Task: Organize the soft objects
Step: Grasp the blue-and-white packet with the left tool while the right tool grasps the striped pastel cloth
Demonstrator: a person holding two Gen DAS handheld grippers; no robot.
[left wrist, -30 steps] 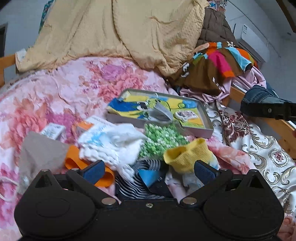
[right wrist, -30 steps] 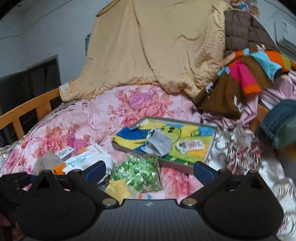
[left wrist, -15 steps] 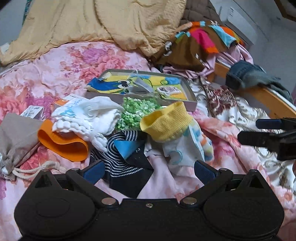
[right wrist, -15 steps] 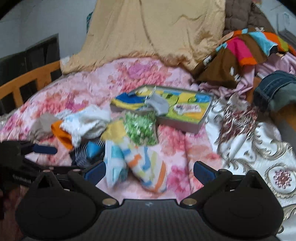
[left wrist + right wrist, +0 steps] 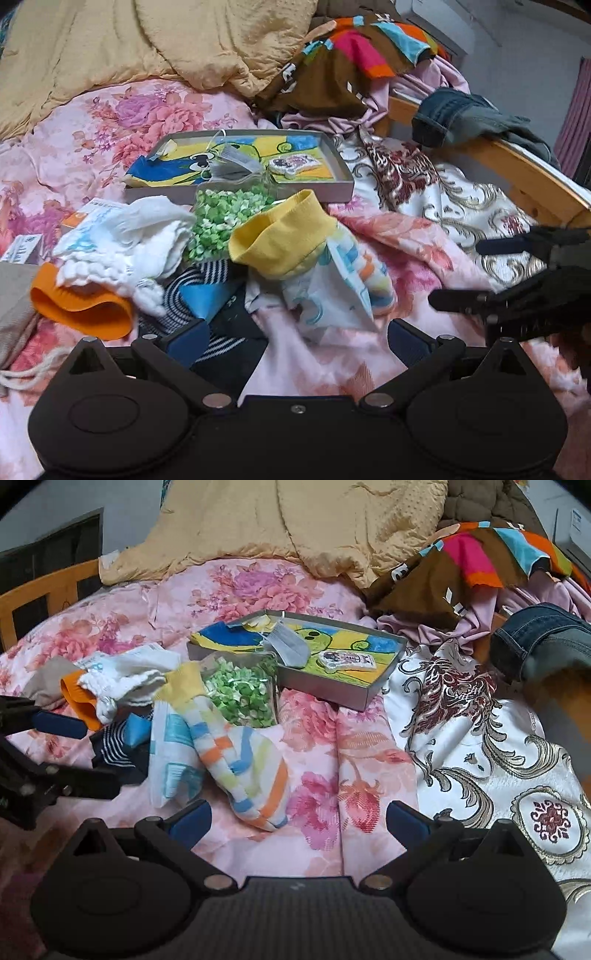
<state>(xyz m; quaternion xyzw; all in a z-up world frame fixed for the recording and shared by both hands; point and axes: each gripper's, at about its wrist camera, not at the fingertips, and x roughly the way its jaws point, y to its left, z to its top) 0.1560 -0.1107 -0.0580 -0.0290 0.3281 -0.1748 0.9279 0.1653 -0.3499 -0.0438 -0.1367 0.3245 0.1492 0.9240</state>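
Socks lie in a loose heap on the bed, just in front of a shallow grey box. Seen from the left wrist, that box holds a bright cartoon-printed cloth, a small grey sock and a flat printed patch. A clear bag of green pieces leans against the box's near wall. In the heap, a sock with a yellow cuff and pastel stripes lies on top, beside a white knitted piece, an orange cuff and a navy striped sock. The left hand-held gripper hovers over the near edge of the heap with its fingers spread wide, clamping nothing. From the right wrist, the grey box sits tilted on the floral cover, its cartoon cloth, grey sock and patch all inside. The striped sock stretches toward the camera, a second pale sock touching its left side, the bag of green pieces behind them. The right hand-held gripper is spread apart and empty, just short of the striped sock's toe.
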